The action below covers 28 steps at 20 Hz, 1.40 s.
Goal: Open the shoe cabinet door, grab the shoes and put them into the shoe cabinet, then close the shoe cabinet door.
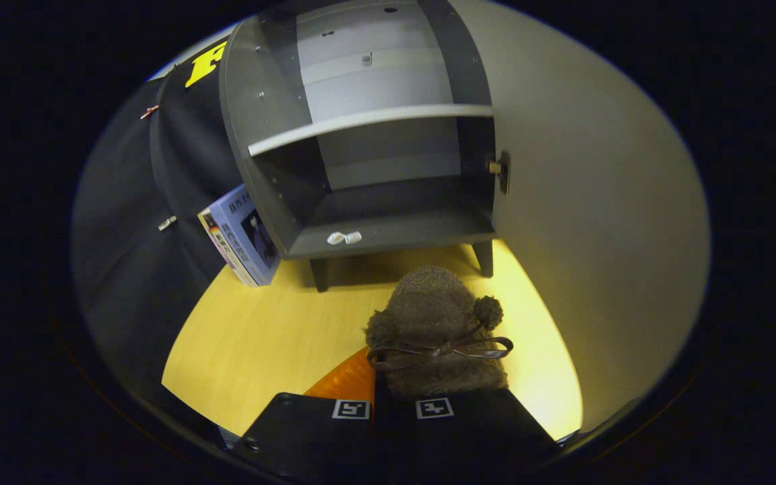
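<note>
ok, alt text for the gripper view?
The gripper is shut on a fuzzy brown slipper with a ribbon bow, just ahead of an open, empty grey shoe cabinet with one shelf. Its door is swung right; books lean at its left, over a yellow wooden floor.

The scene is being seen from a fisheye camera riding on the gripper (393, 404), so it's being looked along the two fingers, forward and somewhat down onto the yellow floor (273, 337). The open shoe cabinet (368, 229) is being faced pretty much head-on from nearby, with its shelf and bottom compartment both being taken in and its door (597, 222) being caught swung out on the right. A fuzzy brown shoe (436, 323) is being framed right up close, just ahead of the fingers, which are closed tight together on its near end.
</note>
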Each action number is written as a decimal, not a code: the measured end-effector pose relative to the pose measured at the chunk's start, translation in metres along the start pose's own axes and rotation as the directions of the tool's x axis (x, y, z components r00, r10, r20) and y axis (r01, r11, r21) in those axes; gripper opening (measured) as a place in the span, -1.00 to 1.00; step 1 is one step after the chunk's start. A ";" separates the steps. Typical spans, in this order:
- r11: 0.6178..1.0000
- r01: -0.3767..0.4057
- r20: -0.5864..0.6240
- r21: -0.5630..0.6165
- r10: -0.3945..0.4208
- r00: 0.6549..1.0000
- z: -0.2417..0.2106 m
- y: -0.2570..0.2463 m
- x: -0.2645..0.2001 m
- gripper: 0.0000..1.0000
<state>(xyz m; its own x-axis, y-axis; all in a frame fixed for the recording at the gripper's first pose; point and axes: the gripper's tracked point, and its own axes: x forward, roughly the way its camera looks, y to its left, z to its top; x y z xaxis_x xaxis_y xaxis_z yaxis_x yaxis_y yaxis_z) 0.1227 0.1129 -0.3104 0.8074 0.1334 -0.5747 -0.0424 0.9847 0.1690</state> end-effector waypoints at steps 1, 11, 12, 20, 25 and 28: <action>1.000 -0.003 0.013 -0.015 0.003 1.000 0.017 0.002 -0.011 -0.80; 0.997 -0.073 0.060 -0.014 0.074 0.995 0.212 0.053 -0.032 -0.80; 0.997 -0.074 0.069 -0.018 0.075 0.995 0.231 0.056 -0.023 -0.80; 0.999 -0.034 0.067 -0.016 0.035 0.997 0.330 0.070 0.083 -0.80; 1.000 -0.003 0.060 0.018 0.002 0.998 0.356 0.064 0.152 -0.80; 0.999 0.023 0.060 0.047 -0.025 0.998 0.365 0.055 0.187 -0.80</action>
<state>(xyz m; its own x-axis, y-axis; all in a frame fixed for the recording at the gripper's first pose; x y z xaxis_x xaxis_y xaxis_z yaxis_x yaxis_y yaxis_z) 0.4860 0.1510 -0.1163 0.8419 0.1014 -0.5300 0.0034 0.9812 0.1931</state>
